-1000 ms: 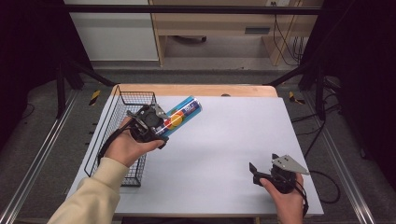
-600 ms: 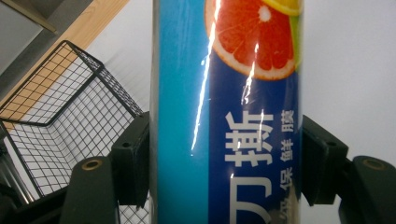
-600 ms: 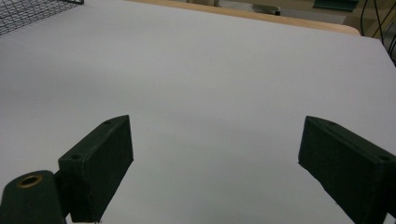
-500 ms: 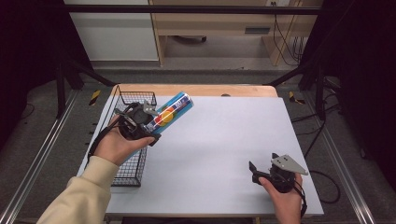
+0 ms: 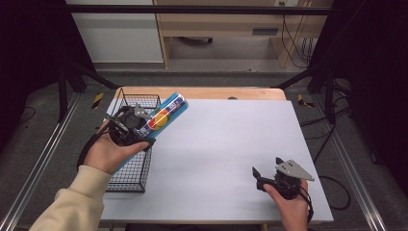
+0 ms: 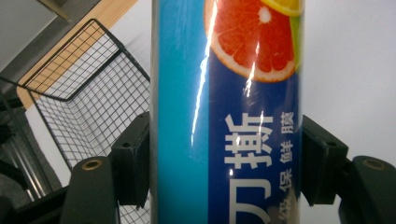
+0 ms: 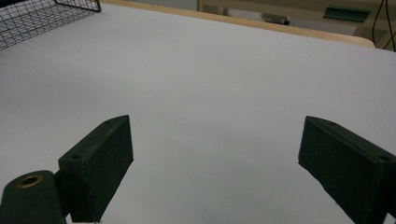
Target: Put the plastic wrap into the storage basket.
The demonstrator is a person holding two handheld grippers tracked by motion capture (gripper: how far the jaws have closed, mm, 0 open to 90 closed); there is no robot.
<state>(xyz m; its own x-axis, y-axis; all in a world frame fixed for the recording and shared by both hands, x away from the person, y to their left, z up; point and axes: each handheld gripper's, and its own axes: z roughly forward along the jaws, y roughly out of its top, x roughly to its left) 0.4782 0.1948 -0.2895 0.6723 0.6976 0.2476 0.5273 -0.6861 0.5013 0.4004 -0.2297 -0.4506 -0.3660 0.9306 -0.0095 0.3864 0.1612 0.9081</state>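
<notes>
Because the long blue box (image 5: 164,115) is pinched near its lower end by the left gripper (image 5: 137,131), most of its length sticks up over the wire basket (image 5: 126,169) at the table's (image 5: 226,144) left edge. Its glossy sides could slip, or its far end catch the rim. The right gripper (image 5: 265,177) rests spread open, well apart.

A wire basket (image 5: 126,144) sits on the white table (image 5: 226,144).
</notes>
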